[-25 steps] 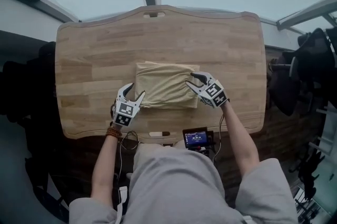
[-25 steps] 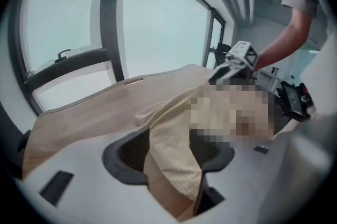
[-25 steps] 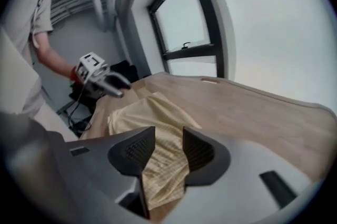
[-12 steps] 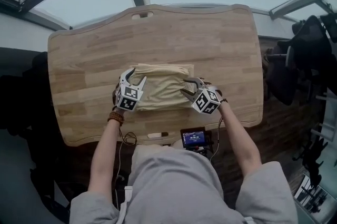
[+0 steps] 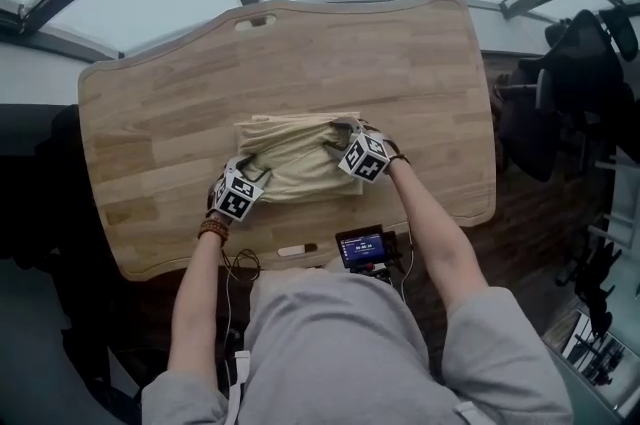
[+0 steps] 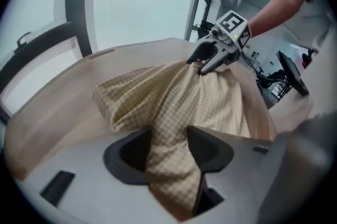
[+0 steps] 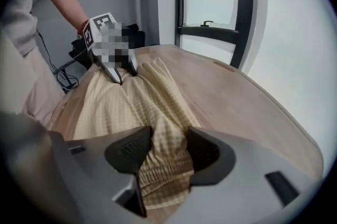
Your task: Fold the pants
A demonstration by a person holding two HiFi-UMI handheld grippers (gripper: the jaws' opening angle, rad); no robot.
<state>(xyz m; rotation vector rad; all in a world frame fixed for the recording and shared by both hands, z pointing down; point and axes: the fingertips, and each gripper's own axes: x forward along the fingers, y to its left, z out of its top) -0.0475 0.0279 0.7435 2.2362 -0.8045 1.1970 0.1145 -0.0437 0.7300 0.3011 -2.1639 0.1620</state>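
slippage is the main risk. the beige checked pants lie half-folded at the middle of the wooden desk, bunched and pulled up between two grips. the left hand-held gripper pinches a fold of cloth at the near left corner. the right hand-held gripper has the elastic waistband between its pads, touching both, but its jaws have just been opening. if that hold lets go early, the raised end likely drops crooked, and the twisted cloth could crease the fold.
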